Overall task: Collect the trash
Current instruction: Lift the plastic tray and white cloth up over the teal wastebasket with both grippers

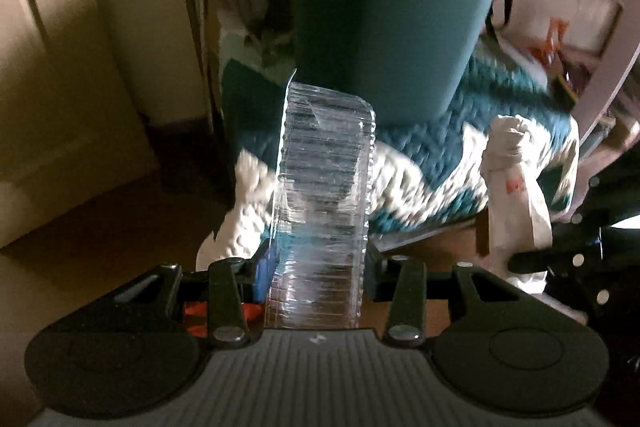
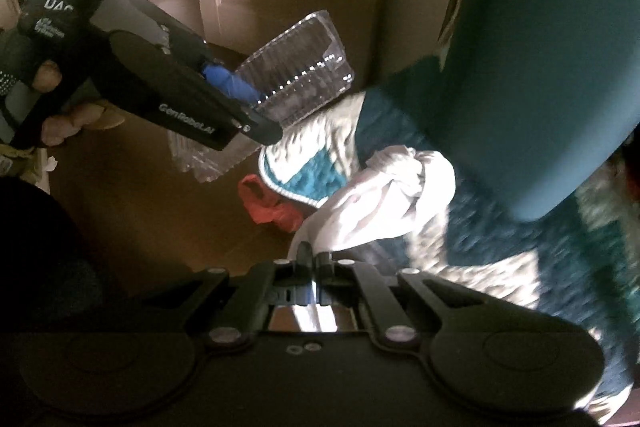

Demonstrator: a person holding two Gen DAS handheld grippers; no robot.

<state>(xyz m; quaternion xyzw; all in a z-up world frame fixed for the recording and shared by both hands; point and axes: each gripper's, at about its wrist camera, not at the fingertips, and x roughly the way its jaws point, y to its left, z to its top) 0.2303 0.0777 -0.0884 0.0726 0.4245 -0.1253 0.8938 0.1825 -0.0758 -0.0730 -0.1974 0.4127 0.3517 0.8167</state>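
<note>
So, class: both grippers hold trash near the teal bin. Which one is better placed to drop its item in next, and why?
Left, probably. Its gripper holds the clear plastic container pointing straight at the teal bin. The right gripper holds the white paper bag low beside the bin.

Dim, warm light; bright patches toward 11 o'clock, heavy motion blur toward 3 o'clock, fisheye-bent dark corners.

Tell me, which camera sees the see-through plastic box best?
The left wrist view: the clear ribbed plastic container fills its centre, clamped in the left tool. The right wrist view shows it smaller, off to the side.
</note>
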